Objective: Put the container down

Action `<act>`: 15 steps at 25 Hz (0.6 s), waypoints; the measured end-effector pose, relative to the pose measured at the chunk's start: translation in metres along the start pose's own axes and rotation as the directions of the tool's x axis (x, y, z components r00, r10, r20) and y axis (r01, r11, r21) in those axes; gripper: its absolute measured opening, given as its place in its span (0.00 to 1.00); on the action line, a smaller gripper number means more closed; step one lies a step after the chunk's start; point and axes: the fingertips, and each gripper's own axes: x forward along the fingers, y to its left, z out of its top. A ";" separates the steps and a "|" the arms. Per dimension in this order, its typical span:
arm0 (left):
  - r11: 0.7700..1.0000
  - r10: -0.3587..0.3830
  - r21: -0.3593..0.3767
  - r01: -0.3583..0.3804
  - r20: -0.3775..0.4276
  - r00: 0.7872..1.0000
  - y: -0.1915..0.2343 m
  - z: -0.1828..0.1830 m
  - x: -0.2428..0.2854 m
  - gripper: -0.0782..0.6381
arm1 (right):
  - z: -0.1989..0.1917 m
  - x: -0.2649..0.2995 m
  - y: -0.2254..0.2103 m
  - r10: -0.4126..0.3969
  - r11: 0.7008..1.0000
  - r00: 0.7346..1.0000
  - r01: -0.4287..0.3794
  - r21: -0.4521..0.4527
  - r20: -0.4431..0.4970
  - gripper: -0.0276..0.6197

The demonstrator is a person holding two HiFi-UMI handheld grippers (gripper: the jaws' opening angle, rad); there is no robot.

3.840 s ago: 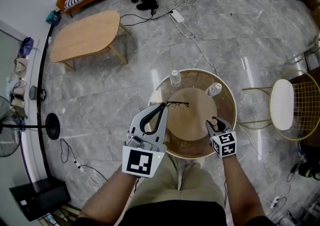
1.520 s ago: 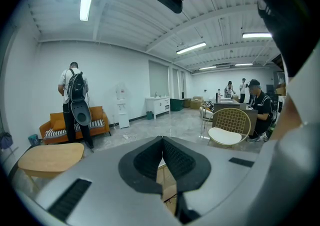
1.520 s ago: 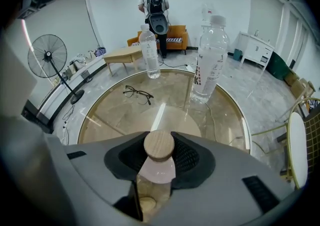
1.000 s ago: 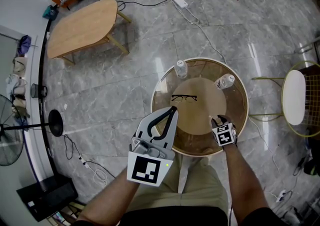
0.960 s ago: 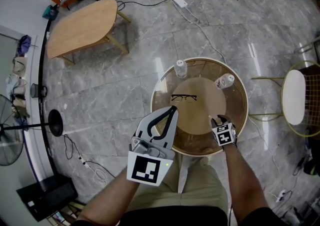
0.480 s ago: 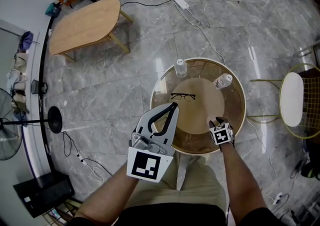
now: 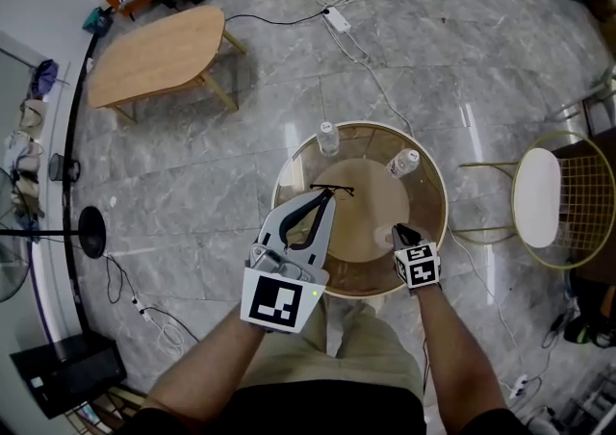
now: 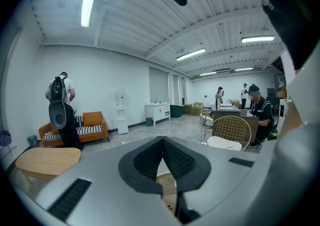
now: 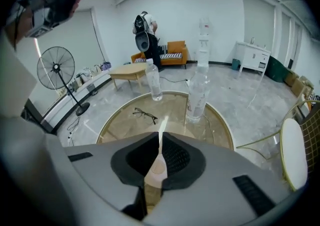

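right gripper [image 7: 398, 230] is up off the round bench [image 7: 366, 217], hanging over its rim at abt 5 o'clock, pointing steeply down. its jaws have just been closing and in the right gripper view [image 9: 160, 138] they sit nearly together, only a thin slit left, nothing between them, just bench showing thru. the container [image 7: 404, 163], a clear plastic bottle w/ a white cap, is already down: it's on the glass top at abt 1 o'clock, well apart from the right gripper, and the right gripper view shows it [image 9: 196, 97] upright just inside the gold rim. a second bottle [image 7: 328, 138] of the same sort stands at abt 11 o'clock on the bench, also upright [image 9: 153, 81], near the far rim and apart from the container. a pair of dark-framed glasses [image 7: 330, 191] lies flat on the top at abt 10 o'clock, closer to the middle than the bottles; in the right gripper view the glasses [image 9: 145, 115] lie at the left of the container, not touching it. left gripper [image 7: 327, 198] is held high over the 8 o'clock side of the bench, its tips over the glasses in the head view but clearly above them; in the left gripper view [image 8: 162, 141] the jaws are closed tip to tip w/ nothing in them, and it looks out nearly level across the room. off the bench: a gold wire chair [image 7: 536, 200] w/ a white seat at 3 o'clock, a low wood table [image 7: 154, 63] out at 10 o'clock, a standing fan [image 9: 56, 67] on the left in the right gripper view.
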 end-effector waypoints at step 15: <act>0.990 0.087 -0.115 -0.079 0.062 0.994 -0.007 0.042 -0.007 0.13 | 0.090 -0.122 0.013 0.021 1.000 0.964 -0.018 -0.013 0.265 0.06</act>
